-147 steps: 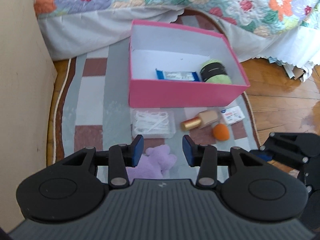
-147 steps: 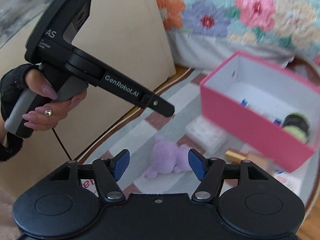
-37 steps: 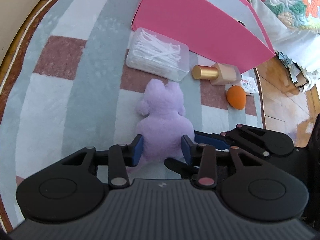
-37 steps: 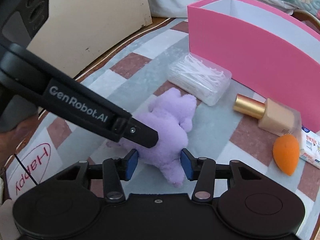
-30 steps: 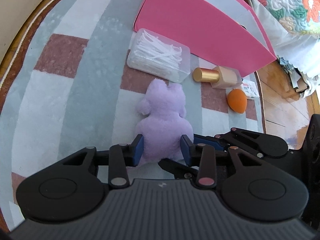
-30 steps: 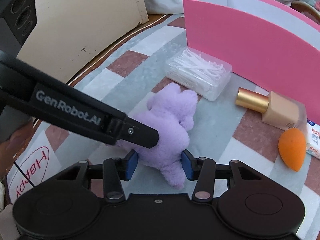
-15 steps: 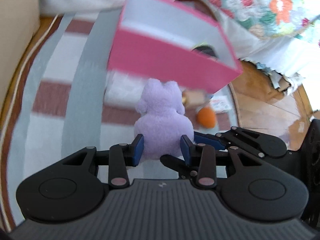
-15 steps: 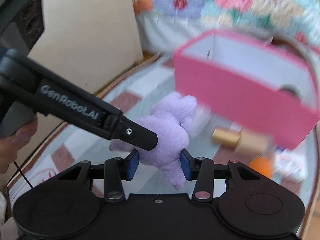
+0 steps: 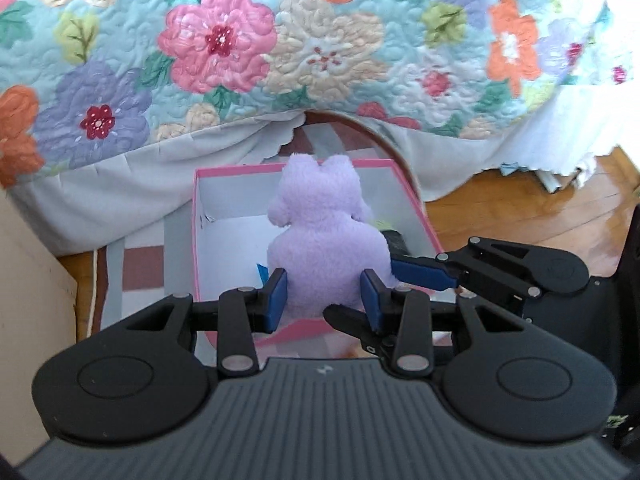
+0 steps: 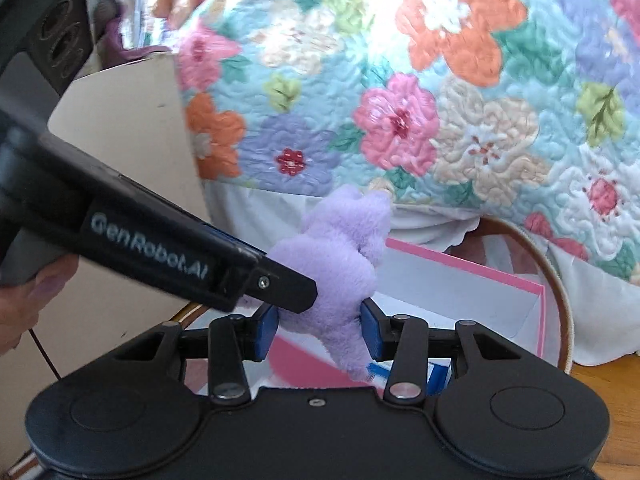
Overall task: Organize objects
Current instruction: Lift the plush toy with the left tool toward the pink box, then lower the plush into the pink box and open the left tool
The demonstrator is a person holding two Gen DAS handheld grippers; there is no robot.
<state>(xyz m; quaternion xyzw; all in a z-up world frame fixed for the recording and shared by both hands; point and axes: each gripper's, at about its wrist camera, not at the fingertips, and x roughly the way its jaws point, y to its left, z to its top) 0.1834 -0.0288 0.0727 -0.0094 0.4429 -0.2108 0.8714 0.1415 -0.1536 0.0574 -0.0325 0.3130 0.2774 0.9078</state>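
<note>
Presently the purple plush toy (image 9: 324,236) hangs in the air over the open pink box (image 9: 204,216), gripped from two sides. Left gripper (image 9: 323,295) is narrowed onto its lower body, blue pads pressing the fur. Right gripper (image 10: 320,330) is likewise clamped on the toy, coming in from the side. Beyond the box hangs a floral quilt (image 9: 320,40); a striped rug (image 9: 136,268) and wooden floor (image 9: 520,208) lie beneath.
</note>
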